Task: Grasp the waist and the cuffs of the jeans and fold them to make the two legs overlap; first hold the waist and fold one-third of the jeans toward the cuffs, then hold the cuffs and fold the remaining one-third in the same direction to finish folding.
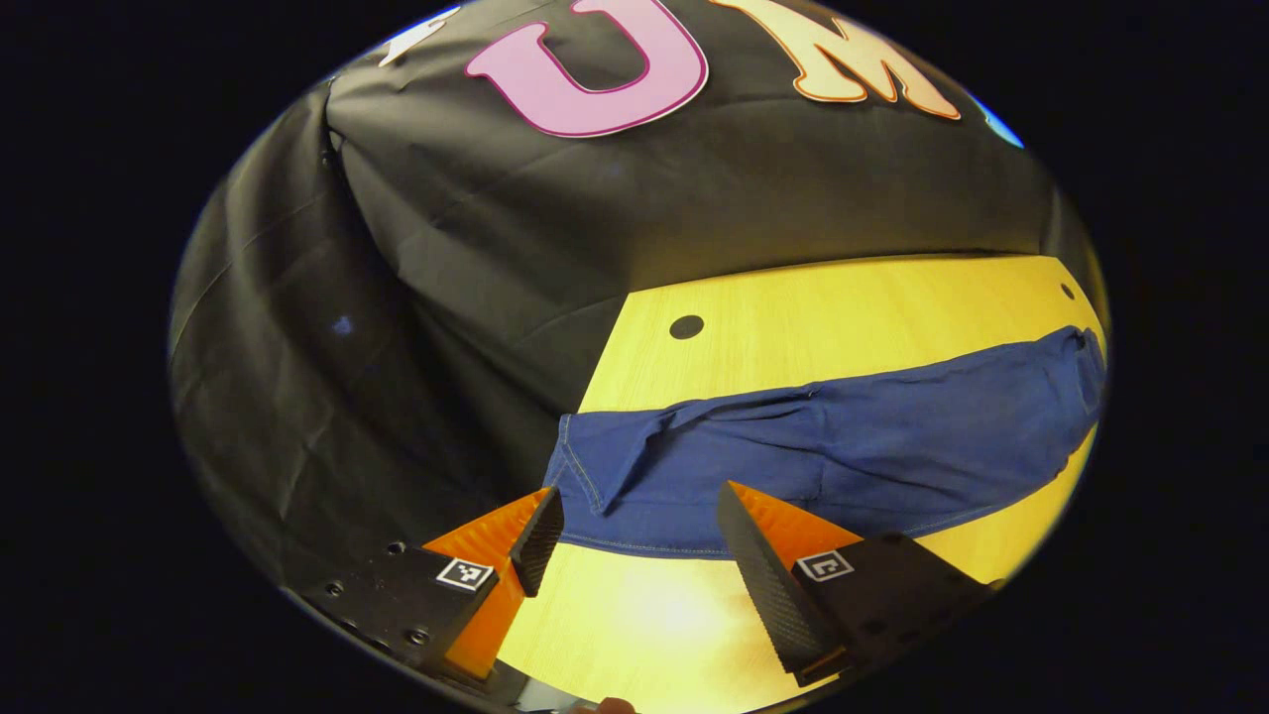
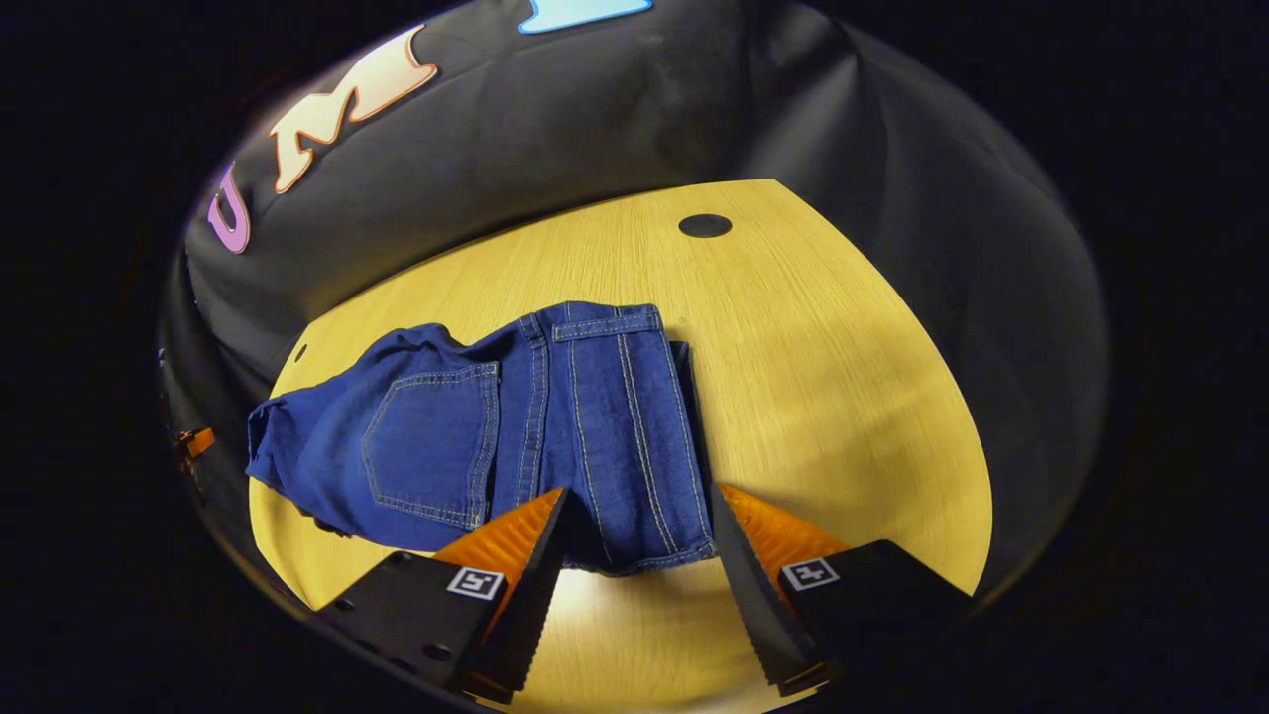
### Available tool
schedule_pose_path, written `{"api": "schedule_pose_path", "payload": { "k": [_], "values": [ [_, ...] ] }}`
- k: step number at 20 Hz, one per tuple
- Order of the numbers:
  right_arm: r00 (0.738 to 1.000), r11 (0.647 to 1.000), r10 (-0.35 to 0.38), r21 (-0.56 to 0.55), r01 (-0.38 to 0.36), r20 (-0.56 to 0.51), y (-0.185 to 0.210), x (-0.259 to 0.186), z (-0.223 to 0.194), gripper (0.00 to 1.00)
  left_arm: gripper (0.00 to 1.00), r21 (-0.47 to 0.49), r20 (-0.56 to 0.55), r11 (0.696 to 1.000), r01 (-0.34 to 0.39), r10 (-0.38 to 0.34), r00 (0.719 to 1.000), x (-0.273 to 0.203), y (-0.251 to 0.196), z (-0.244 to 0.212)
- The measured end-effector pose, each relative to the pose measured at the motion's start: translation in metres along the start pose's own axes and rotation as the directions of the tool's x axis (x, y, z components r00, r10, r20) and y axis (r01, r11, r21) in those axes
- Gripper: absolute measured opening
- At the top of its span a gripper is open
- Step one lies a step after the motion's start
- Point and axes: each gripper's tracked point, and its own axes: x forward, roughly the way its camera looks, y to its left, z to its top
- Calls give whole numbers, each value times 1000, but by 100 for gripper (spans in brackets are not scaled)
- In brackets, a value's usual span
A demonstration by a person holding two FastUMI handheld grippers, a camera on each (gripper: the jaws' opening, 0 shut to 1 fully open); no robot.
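Blue jeans (image 1: 843, 436) lie stretched sideways across the wooden table (image 1: 843, 307). In the left gripper view the cuff end (image 1: 580, 471) sits at the table's left edge. My left gripper (image 1: 638, 490) is open just in front of it, with the hem's near edge between its fingertips and nothing pinched. In the right gripper view the jeans (image 2: 595, 436) show the waistband (image 2: 605, 323) and a back pocket (image 2: 431, 446). My right gripper (image 2: 637, 491) is open and straddles the near edge of the waist end without pressing on it.
A round black hole (image 1: 686, 326) (image 2: 705, 225) is set in the tabletop beyond the jeans. The booth's black cloth wall rises behind and beside the table. Bare wood (image 2: 843, 397) lies to the right of the waist end.
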Motion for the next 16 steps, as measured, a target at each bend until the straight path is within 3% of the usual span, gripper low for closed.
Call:
{"api": "schedule_pose_path", "payload": {
  "k": [2, 5, 9, 12, 16],
  "values": [
    [1000, 1000, -10, 20, 10, 6, 1, 2, -2, 82, 95, -18, 9, 1000, -2, 2, 1000, -5, -1, 0],
    [1000, 998, -12, 54, 11, 3, 10, 7, -3, 48, 95, -44, 6, 999, 6, -6, 1000, -5, -2, 0],
    [999, 999, -4, 37, 3, 41, 12, 5, -3, 21, 95, -58, 10, 998, 17, -17, 1000, -6, -4, 2],
    [998, 995, -16, 99, 10, 56, 13, 3, 0, 7, 95, -63, 18, 998, 19, -18, 1000, -5, -4, 3],
    [996, 996, -56, 77, 51, 64, 16, -5, 7, 4, 95, -105, 19, 994, 43, -41, 999, -4, -5, 1]
  ]
}}
